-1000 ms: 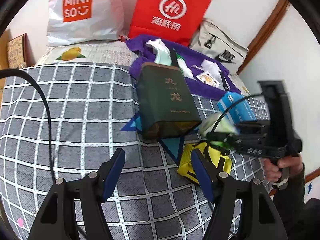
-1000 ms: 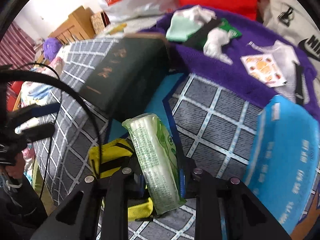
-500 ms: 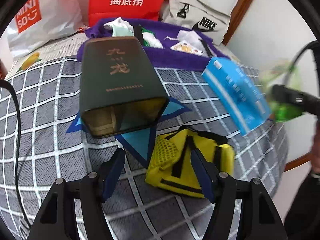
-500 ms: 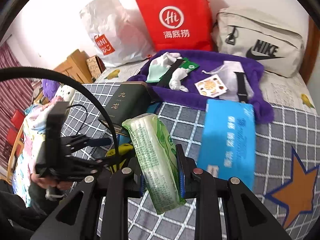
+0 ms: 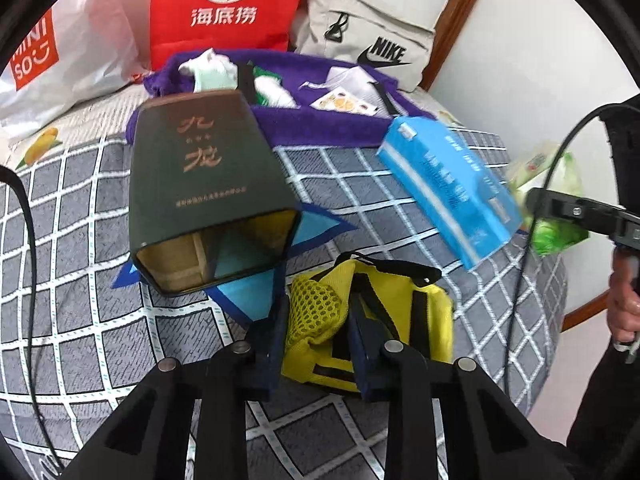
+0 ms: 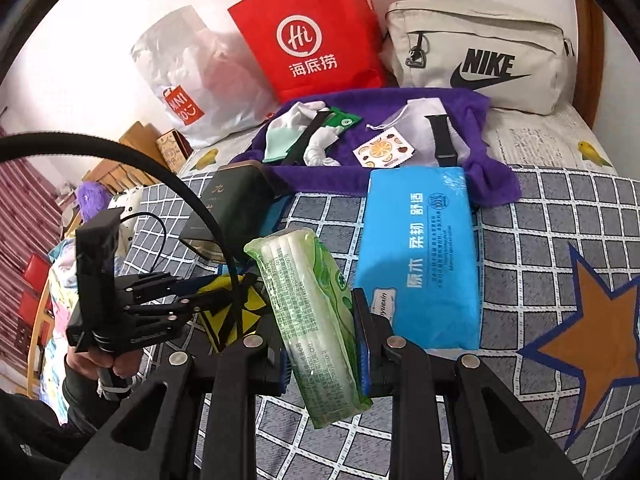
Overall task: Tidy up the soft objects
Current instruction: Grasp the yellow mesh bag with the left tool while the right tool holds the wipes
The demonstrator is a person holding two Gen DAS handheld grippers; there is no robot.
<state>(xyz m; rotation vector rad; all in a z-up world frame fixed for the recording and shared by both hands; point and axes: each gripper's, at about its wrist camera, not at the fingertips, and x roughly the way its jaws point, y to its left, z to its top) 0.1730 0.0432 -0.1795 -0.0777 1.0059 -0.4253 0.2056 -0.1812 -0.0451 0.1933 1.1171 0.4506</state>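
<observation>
My left gripper (image 5: pixel 316 326) is shut on the mesh end of a yellow pouch (image 5: pixel 384 312) lying on the checked bedspread; the pouch also shows in the right wrist view (image 6: pixel 228 312). My right gripper (image 6: pixel 320 344) is shut on a green-and-white tissue pack (image 6: pixel 308 304) held above the bed; the pack shows at the right edge of the left wrist view (image 5: pixel 552 200). A blue tissue pack (image 6: pixel 424 256) lies on the bed. A dark green box (image 5: pixel 204 188) lies on its side, open end towards me.
A purple towel (image 6: pixel 492 184) at the back holds a glove, sachets and a strap. Behind it stand a red paper bag (image 6: pixel 312 32), a white plastic bag (image 6: pixel 188 76) and a beige Nike bag (image 6: pixel 480 60). The bed's edge is at the right in the left wrist view.
My left gripper has closed from open onto the yellow pouch. My right gripper has lifted the green tissue pack up and back, away from the box and pouch.
</observation>
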